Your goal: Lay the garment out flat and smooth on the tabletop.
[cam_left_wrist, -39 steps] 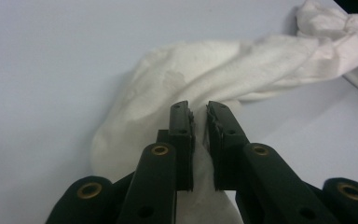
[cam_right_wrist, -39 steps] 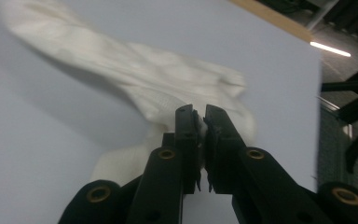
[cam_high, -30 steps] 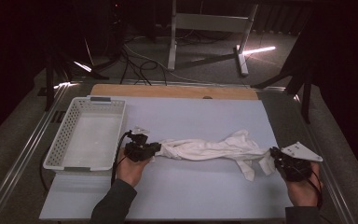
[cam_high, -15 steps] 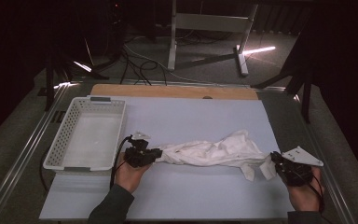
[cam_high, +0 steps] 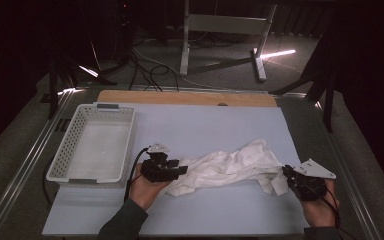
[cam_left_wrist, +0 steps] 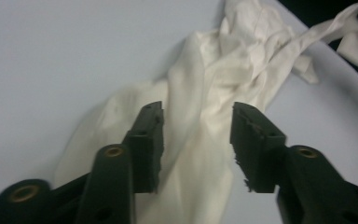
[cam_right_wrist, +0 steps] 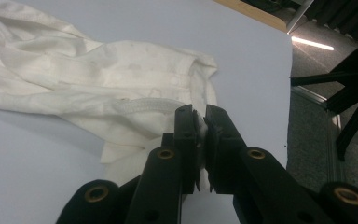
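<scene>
A crumpled white cloth [cam_high: 225, 167] lies stretched across the pale blue mat [cam_high: 205, 125], from the left hand to the right hand. My left gripper [cam_high: 180, 171] is at the cloth's left end; its jaws have just been opening and stand apart over the cloth [cam_left_wrist: 200, 121], whose fabric lies between them without the pads pressing on it. My right gripper [cam_high: 286, 174] is at the cloth's right end, shut on an edge of the cloth [cam_right_wrist: 98, 74]; a thin fold of white fabric shows pinched between its pads [cam_right_wrist: 200, 133].
A white perforated basket [cam_high: 92, 145] stands empty at the mat's left side. A wooden strip [cam_high: 185, 97] runs along the far edge. Metal rails border the table left and right. Dark floor with cables and a stand lies beyond.
The left gripper's jaws have parted and let go of the cloth's left end. The cloth has slackened and bunched slightly toward the middle. Neither hand has moved much.
</scene>
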Tool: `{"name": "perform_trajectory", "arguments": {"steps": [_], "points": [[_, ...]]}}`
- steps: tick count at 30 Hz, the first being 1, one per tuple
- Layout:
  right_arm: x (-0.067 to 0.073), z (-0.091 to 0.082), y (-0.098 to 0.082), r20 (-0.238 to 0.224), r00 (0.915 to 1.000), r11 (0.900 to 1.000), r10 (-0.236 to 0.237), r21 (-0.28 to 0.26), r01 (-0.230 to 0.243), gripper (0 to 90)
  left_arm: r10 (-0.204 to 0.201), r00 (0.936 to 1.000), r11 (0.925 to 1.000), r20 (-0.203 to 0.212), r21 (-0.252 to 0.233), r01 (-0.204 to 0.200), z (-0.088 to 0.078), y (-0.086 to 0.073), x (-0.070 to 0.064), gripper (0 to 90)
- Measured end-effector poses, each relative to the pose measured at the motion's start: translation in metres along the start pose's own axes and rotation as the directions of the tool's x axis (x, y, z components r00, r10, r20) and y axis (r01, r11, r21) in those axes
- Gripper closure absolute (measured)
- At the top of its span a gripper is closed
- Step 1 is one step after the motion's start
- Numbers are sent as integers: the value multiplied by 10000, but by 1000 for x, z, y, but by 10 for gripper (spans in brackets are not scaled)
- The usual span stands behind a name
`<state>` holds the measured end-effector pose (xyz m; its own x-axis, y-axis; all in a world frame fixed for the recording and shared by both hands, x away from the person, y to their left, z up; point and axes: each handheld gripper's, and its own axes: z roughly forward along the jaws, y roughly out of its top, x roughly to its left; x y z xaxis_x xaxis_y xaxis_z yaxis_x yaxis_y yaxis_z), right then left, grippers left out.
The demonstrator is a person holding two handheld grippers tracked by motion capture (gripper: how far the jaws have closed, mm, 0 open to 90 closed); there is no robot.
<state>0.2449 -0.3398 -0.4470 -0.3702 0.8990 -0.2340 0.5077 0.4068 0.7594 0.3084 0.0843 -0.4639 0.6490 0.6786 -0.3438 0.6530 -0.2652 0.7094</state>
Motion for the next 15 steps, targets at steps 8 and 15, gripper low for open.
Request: {"name": "perform_trajectory", "arguments": {"steps": [8, 15], "points": [[2, 1, -1, -41, 10000, 10000, 4, -49, -5, 832, 322, 9994, 9993, 133, -196, -320, 23, 20, -4, 451], [4, 1, 0, -96, 9999, 9999, -83, -77, 82, 832, 435, 9990, 9986, 91, 282, -438, 56, 31, -6, 403]]}}
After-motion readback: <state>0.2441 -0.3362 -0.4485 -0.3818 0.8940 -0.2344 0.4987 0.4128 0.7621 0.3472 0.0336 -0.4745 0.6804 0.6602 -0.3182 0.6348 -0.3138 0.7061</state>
